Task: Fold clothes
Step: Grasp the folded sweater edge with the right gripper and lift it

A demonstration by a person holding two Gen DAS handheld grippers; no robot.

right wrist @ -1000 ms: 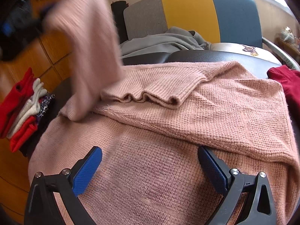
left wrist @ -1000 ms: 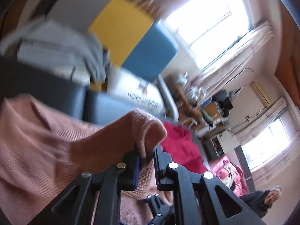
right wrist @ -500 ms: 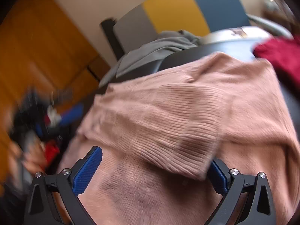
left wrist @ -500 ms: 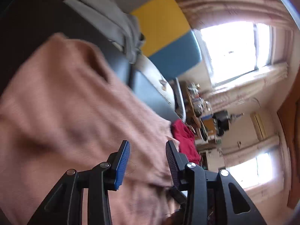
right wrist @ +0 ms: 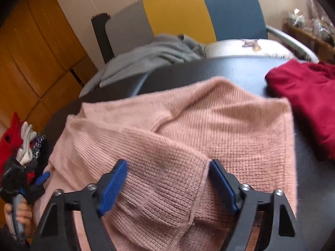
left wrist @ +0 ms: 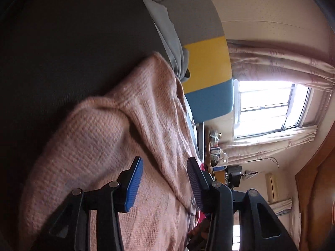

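A pink knitted sweater lies spread on a black padded surface, with one sleeve folded across its body. My right gripper sits low over the ribbed sleeve cuff. Its jaws are closing with the cuff between them, and the pads do not clearly press it. In the left wrist view my left gripper hovers over the same sweater. Its jaws are opening, and a loose fold of knit runs between them, not gripped. A hand holding that gripper shows at the lower left.
A dark red garment lies right of the sweater. A grey garment is heaped at the back, in front of a grey, yellow and blue chair. A stack of folded clothes sits at the left by wooden panels.
My left gripper let go of the sleeve, opened, rolled and dropped low beside the sweater. The sleeve now lies across the body. My right gripper moved over the cuff and its jaws narrowed.
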